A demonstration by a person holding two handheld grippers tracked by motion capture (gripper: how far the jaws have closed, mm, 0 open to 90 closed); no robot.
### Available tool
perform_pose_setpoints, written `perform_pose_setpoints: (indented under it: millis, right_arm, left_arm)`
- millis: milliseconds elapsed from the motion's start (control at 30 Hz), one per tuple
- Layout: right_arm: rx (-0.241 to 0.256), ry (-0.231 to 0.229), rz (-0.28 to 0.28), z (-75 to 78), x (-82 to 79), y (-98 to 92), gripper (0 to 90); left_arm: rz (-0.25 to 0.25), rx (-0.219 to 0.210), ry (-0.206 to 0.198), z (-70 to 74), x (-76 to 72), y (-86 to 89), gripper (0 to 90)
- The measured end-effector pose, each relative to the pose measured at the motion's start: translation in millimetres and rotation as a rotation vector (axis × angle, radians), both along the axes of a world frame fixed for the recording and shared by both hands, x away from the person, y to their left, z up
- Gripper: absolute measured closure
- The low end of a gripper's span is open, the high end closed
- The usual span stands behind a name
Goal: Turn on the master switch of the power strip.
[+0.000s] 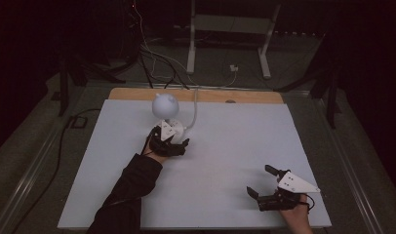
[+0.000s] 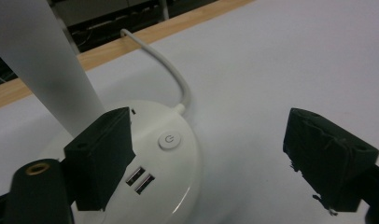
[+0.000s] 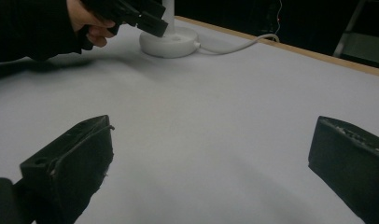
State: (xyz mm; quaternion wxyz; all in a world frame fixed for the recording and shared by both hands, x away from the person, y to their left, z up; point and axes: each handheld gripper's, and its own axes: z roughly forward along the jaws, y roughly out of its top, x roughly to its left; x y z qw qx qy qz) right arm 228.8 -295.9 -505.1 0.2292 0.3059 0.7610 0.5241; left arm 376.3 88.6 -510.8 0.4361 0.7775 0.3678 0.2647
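Both tongs wide, empty — left tongs over lamp base, one jaw above it; right tongs over bare table.

A white metal stand and loose cables lie behind the table.

lamp stem cut off at top, base partly behind jaw

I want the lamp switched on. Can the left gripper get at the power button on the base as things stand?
Probably yes. The left gripper hangs open right over the lamp base, one jaw above its edge, and the power button lies bare beside that jaw, with nothing covering it.
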Motion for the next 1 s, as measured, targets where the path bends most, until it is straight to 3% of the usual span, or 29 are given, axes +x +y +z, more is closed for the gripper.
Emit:
perform_pose_setpoints:
  millis: [300, 633, 800, 1000]
  right_arm:
    - [0.004, 0.001, 0.001, -0.1, 0.3, -0.9, 0.0]
    - [0.008, 0.003, 0.002, -0.3, 0.5, -1.2, 0.0]
    - [0.007, 0.003, 0.005, -0.3, 0.4, -1.0, 0.0]
    - [0.009, 0.006, 0.005, -0.4, 0.5, -1.2, 0.0]
  left_arm:
    - [0.023, 0.022, -0.012, -0.7, 5.2, -1.4, 45.1]
    - [0.053, 0.018, -0.021, -0.5, 11.8, -0.8, 71.2]
    - [0.066, 0.018, -0.019, -1.3, 15.0, -0.2, 81.1]
    - [0.063, 0.051, -0.018, -5.9, 19.4, -1.1, 90.0]
